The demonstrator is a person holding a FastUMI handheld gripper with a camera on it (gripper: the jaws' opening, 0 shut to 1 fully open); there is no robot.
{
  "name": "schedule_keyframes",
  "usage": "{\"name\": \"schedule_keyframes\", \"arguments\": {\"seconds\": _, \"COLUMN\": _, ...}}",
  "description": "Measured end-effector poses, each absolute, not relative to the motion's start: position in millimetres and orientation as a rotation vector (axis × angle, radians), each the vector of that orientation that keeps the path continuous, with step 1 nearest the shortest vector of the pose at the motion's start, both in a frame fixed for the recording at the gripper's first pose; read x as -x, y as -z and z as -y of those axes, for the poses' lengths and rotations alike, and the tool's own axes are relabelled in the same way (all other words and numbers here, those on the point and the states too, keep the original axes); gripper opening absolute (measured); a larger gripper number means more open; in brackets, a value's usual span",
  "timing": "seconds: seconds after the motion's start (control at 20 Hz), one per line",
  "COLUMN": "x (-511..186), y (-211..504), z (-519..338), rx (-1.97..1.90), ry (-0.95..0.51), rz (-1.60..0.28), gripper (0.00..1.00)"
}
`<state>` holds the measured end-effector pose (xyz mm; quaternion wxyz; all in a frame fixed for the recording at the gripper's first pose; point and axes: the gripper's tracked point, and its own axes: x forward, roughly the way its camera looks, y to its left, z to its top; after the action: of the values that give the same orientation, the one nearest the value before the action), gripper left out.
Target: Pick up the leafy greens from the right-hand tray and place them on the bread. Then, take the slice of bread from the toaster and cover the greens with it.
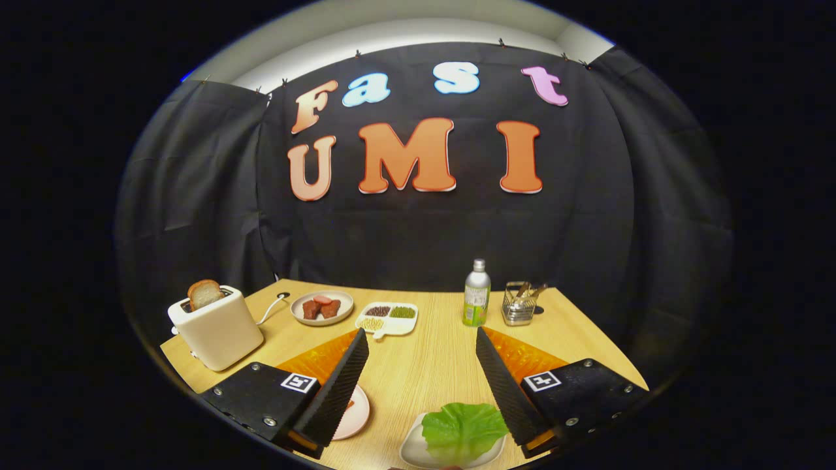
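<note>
My gripper (421, 333) is open, its fingers spread wide above the wooden table (431, 365). A green lettuce leaf (462, 427) lies on a small white tray (411, 450) low between the fingers, close to the base of the right one and touching neither. Far off to the left stands a cream toaster (215, 329) with a browned bread slice (204, 294) sticking up out of its slot. A pale plate (359, 411) peeks out from behind the left finger; that finger hides most of what lies on it.
Orange mats (522, 356) lie under both fingers. Beyond the fingertips are a plate of meat pieces (322, 307), a divided white dish (386, 318), a green bottle (477, 294) and a wire basket (520, 303). The toaster's cord (273, 307) trails beside it.
</note>
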<state>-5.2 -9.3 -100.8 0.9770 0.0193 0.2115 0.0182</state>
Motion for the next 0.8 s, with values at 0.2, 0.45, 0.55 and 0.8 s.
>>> {"name": "schedule_keyframes", "arguments": {"seconds": 0.2, "x": 23.3, "y": 149.4, "z": 6.5, "rx": -0.048, "ry": -0.076, "rz": -0.644, "gripper": 0.99}}
{"name": "schedule_keyframes", "arguments": {"seconds": 0.45, "x": 49.5, "y": 195.8, "z": 13.3, "rx": -0.063, "ry": -0.07, "rz": -0.874, "gripper": 0.98}}
{"name": "schedule_keyframes", "arguments": {"seconds": 0.55, "x": 58.9, "y": 210.9, "z": 15.2, "rx": -0.074, "ry": -0.071, "rz": -0.946, "gripper": 0.97}}
{"name": "schedule_keyframes", "arguments": {"seconds": 0.8, "x": 69.6, "y": 248.8, "z": 28.6, "rx": -0.065, "ry": -0.022, "rz": -1.079, "gripper": 0.97}}
